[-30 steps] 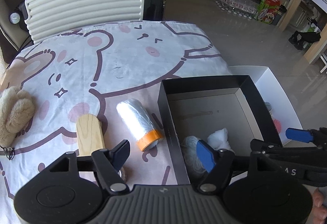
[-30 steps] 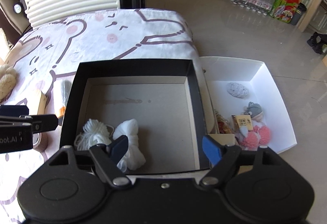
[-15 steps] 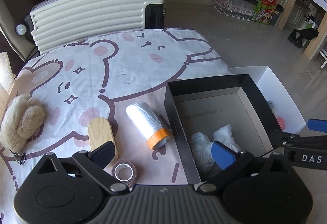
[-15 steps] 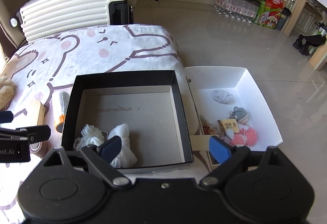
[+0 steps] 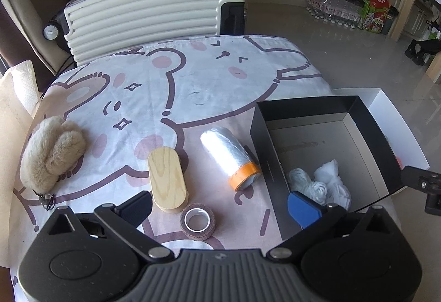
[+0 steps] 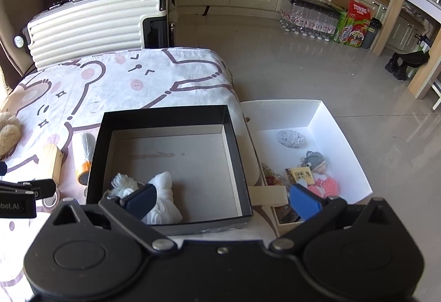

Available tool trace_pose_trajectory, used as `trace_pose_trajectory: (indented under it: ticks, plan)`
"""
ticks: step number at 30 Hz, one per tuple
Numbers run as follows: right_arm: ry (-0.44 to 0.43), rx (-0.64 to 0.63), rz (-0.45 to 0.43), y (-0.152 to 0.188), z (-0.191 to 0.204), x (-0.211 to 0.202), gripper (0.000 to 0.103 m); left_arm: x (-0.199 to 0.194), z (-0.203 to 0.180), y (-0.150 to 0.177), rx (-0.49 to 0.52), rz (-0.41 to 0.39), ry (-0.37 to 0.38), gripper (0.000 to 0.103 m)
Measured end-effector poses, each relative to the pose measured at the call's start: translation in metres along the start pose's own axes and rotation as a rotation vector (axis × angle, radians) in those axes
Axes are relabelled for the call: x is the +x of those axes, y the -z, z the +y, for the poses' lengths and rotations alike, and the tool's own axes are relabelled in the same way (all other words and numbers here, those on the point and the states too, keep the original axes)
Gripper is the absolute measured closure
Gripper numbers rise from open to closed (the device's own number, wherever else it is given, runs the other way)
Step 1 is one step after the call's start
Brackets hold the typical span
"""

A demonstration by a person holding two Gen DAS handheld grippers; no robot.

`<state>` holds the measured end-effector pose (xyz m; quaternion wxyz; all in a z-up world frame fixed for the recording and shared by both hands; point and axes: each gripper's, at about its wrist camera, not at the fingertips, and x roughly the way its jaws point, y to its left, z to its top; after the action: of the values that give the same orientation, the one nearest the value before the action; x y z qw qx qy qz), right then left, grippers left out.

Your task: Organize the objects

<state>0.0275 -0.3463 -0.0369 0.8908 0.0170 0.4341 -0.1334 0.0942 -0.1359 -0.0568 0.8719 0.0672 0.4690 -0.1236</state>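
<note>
Fingers (image 5: 303, 208) spread, empty – film roll (image 5: 230, 157) lies orange end nearest

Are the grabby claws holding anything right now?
No. The left gripper and the right gripper are both open, their fingers having just spread wide, with nothing pinched between them.

Both the left gripper (image 5: 220, 204) and right gripper (image 6: 220, 198) opened wide, empty, and drew back from the black box (image 6: 234, 136).

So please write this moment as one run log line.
left tongs: open, empty | right tongs: open, empty | black box: two white bundles inside
</note>
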Motion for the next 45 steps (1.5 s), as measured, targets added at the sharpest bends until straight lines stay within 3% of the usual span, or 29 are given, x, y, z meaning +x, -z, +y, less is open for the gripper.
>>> trace_pose_trajectory:
  ticks: [27, 45]
  plan:
    - [-0.003, 0.021, -0.03, 0.008, -0.001, -0.012, 0.0, -0.023, 0.018, 0.004, -0.027, -0.069, 0.002, 0.0]
    - [-0.093, -0.058, -0.05, -0.005, 0.062, -0.003, 0.0, -0.029, 0.081, 0.013, -0.116, -0.074, -0.067, 0.0]
